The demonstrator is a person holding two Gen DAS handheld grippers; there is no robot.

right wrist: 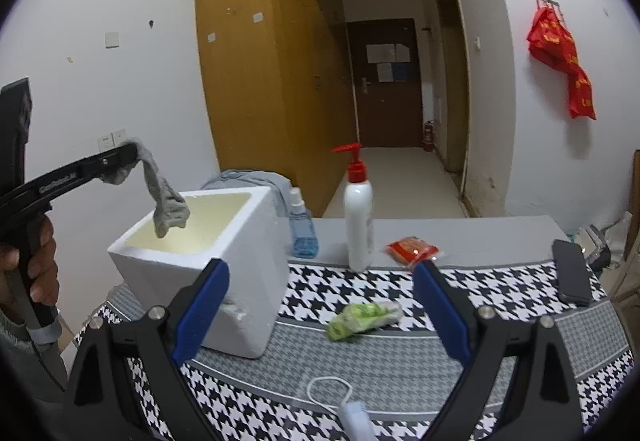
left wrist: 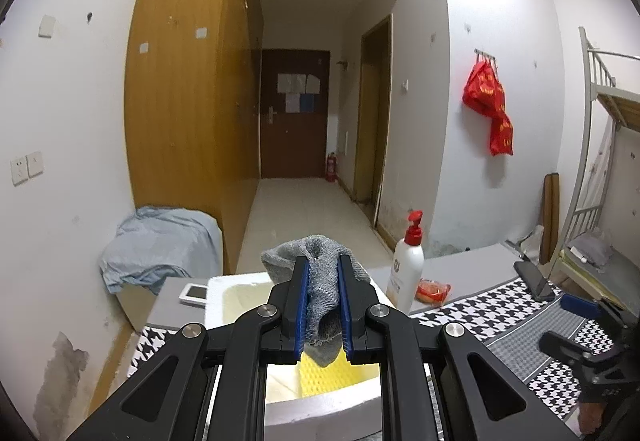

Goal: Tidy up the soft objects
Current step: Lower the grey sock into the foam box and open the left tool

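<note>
Left wrist view: left tongs (left wrist: 323,305) pinch one grey sock (left wrist: 320,289), held up over white foam box (left wrist: 320,405). One yellow sponge (left wrist: 320,375) inside box.

Right wrist view: right tongs (right wrist: 320,315) wide apart, holding nothing, low over worktop (right wrist: 400,365). One green cloth (right wrist: 362,320) lies between them. Sock dangles over box opening. Two bottles stand behind.

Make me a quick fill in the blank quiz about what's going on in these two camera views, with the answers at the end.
1. The left tongs are shut on a gray ____.
2. It hangs above the open white ____ box.
3. The right tongs are ____ and hold nothing.
4. The pump bottle on the table has a ____ top.

Answers: sock; foam; open; red
</note>
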